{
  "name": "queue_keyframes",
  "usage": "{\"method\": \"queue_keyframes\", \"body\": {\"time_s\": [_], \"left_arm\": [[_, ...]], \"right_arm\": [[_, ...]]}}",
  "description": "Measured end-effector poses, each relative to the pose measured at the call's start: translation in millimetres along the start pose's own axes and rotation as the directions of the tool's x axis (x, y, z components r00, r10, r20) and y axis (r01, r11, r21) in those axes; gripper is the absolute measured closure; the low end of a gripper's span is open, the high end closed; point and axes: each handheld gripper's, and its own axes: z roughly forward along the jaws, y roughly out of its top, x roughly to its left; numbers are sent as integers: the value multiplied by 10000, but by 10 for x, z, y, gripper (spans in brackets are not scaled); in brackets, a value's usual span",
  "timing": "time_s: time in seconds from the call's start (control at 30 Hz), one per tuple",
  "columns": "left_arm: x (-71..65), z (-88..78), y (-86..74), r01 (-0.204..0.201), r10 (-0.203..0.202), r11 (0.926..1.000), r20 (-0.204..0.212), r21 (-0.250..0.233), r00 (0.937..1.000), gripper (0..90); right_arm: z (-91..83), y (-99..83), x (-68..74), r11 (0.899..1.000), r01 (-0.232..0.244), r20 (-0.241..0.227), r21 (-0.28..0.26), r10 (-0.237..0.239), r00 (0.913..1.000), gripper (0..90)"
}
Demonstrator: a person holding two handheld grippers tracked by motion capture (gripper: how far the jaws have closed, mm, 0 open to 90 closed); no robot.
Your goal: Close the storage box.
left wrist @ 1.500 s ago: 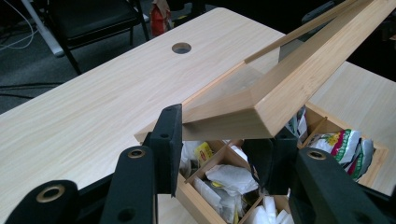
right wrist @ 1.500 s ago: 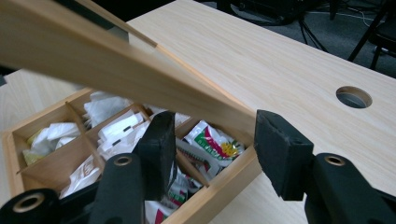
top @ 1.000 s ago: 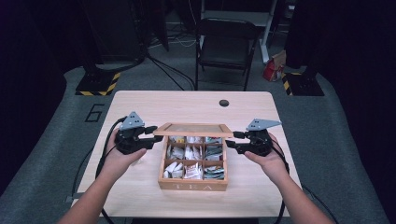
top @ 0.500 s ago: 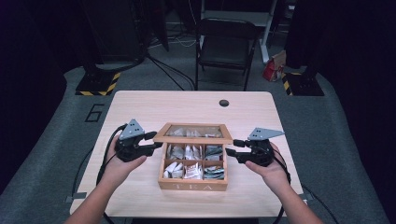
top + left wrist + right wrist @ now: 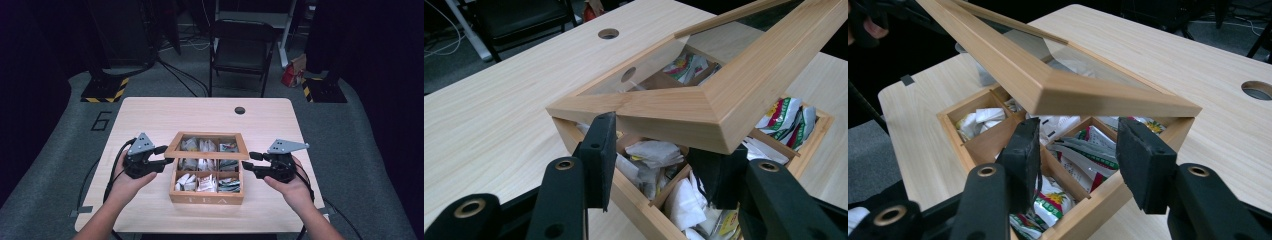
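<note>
A wooden tea box (image 5: 207, 197) with several compartments of tea bags (image 5: 205, 182) stands at the table's front middle. Its glass-paned lid (image 5: 172, 150) is raised at a slant over the back compartments. My left gripper (image 5: 165, 155) is at the lid's left corner with its jaws just opening. In the left gripper view (image 5: 659, 155) one jaw is outside the box wall (image 5: 624, 195) and the other is inside under the lid corner (image 5: 704, 117); neither pad presses. My right gripper (image 5: 250, 161) hangs just off the box's right side. Its jaws have been closing but stand apart, nothing between them (image 5: 1080, 150).
A round cable hole (image 5: 240, 110) sits near the table's far edge. A black chair (image 5: 242, 50) and a red bag (image 5: 292, 75) stand on the floor beyond. Cables trail from both grippers over the table's near corners.
My right gripper has drawn back to the right, off the lid's corner. Both hands sit slightly nearer the person. More of the lid's glass face shows than before.
</note>
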Motion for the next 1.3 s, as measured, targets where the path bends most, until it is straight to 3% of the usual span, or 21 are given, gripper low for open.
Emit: {"method": "queue_keyframes", "body": {"time_s": [0.43,0.57,0.77,1.3], "left_arm": [[-39,3,-114,130,-131,9999,147,70,9998,540],[-59,-17,-168,191,-193,9998,378,68,9991,528],[-131,-47,-239,-15,10,9999,400,130,9992,495],[-226,-76,-432,171,-189,9995,740,251,9971,499]], "right_arm": [[-33,-8,115,9999,167,64,-42,-167,9998,540],[-21,-63,136,10000,70,87,38,-70,9999,536],[0,-164,165,9999,143,80,19,-143,9999,535],[62,-426,226,9999,139,140,-2,-139,9998,535]]}}
